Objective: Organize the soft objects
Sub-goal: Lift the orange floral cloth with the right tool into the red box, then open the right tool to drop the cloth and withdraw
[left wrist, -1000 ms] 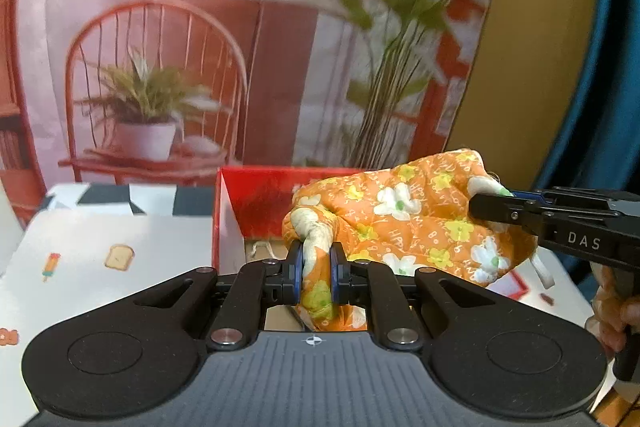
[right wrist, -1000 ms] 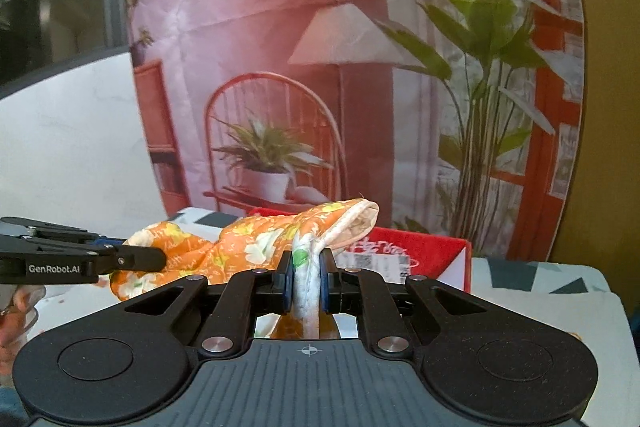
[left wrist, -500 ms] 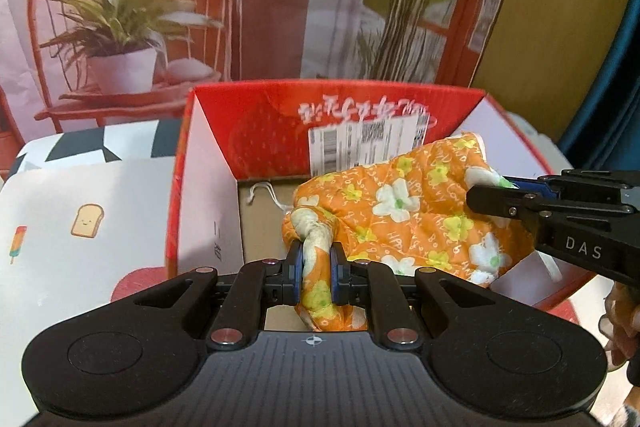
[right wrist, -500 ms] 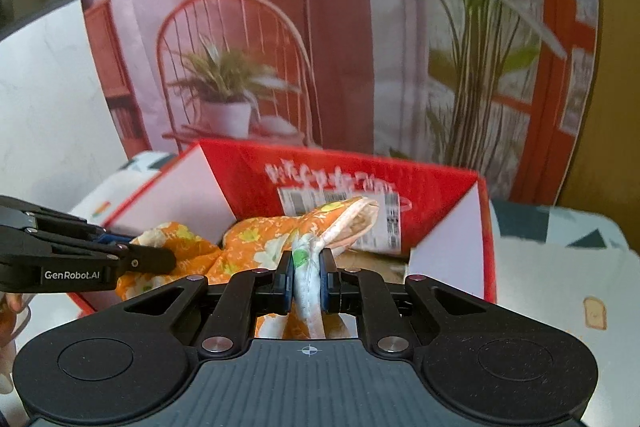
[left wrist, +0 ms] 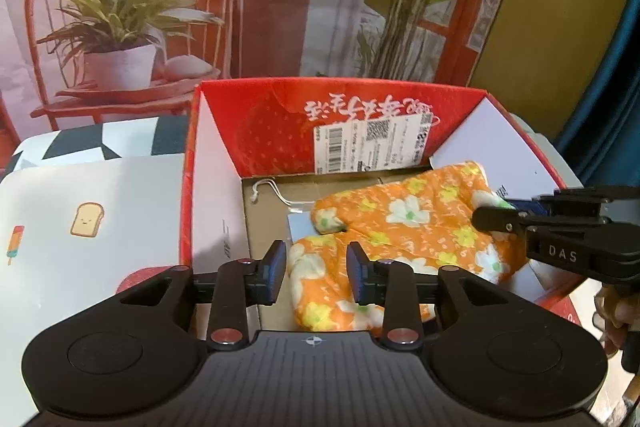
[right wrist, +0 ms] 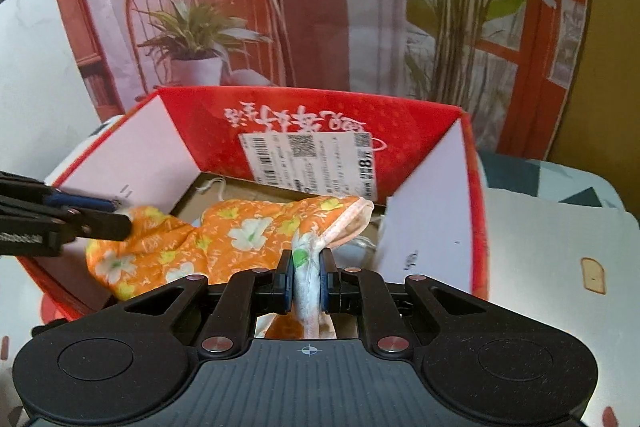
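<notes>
While the red box (left wrist: 256, 131) fills the middle of both views, standing open on a white mat (left wrist: 92, 195) printed with toast and ice-lolly pictures, it is plainly the place meant for the soft thing. Its far wall, at twelve o'clock, carries a shipping label (left wrist: 372, 143), and a loose bit of white string (left wrist: 272, 193) lies on the cardboard floor at about eleven o'clock.

Inside lies the orange flowered oven mitt (left wrist: 400, 227), stretched from the box's middle toward three o'clock in the left wrist view, its lower edge already resting on the floor. It seems spread flat so that it lies tidy and does not bunch.

On the near side, the left gripper (left wrist: 316, 277) is at six o'clock with its jaws opening; the mitt's end sits between the fingers (left wrist: 272, 277), but the pads no longer press it, which I read as a deliberate release now that the cloth is supported from below.

At the other end, the right gripper (right wrist: 306, 281) is pressed together on the mitt's white cuff (right wrist: 308, 275), pinching it firmly. That hold likely keeps the mitt taut until it settles; letting go there looks like the step left.
</notes>
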`<state>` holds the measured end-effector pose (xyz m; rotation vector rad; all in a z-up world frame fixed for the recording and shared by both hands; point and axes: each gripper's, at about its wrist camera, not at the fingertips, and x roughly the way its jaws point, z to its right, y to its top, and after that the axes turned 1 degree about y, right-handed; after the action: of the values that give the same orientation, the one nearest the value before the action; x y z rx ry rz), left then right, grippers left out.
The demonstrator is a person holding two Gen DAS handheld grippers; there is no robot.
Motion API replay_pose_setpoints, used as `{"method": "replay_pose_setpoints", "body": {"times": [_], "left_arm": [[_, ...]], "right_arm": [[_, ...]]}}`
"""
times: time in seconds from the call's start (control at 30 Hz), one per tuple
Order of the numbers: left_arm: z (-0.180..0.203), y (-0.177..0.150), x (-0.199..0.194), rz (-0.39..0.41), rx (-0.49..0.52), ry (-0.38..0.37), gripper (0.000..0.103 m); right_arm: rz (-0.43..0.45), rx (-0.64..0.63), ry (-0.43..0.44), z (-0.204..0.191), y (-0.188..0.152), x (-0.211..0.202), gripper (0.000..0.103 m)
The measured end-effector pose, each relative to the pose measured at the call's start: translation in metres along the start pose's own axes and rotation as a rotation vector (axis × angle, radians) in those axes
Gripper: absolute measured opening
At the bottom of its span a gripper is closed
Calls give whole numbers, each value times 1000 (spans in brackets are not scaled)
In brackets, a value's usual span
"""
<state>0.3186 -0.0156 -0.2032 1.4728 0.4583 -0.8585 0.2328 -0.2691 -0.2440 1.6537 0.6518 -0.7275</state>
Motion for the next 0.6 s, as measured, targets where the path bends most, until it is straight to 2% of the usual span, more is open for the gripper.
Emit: {"method": "replay_pose_setpoints", "body": {"times": [0.17,0.33,0.47,0.53,0.6], "left_arm": [[-1,2,-1,8,-20,-8,35],[2,1,-4,19,-21,-14,35],[2,-1,-11,29,-16,-18,35],[2,-3,-16,35,-13,-21,35],[3,-5,-22,45,-8,-24,35]], "right_arm": [[-25,48,40,-2,-1,3,11],[-47,18,80,-19,1,7,11],[-85,-24,13,-30,1,9,13],[-98,-13,-42,-29,0,7,23],[-89,-16,-87,-28,0,2,28]]}}
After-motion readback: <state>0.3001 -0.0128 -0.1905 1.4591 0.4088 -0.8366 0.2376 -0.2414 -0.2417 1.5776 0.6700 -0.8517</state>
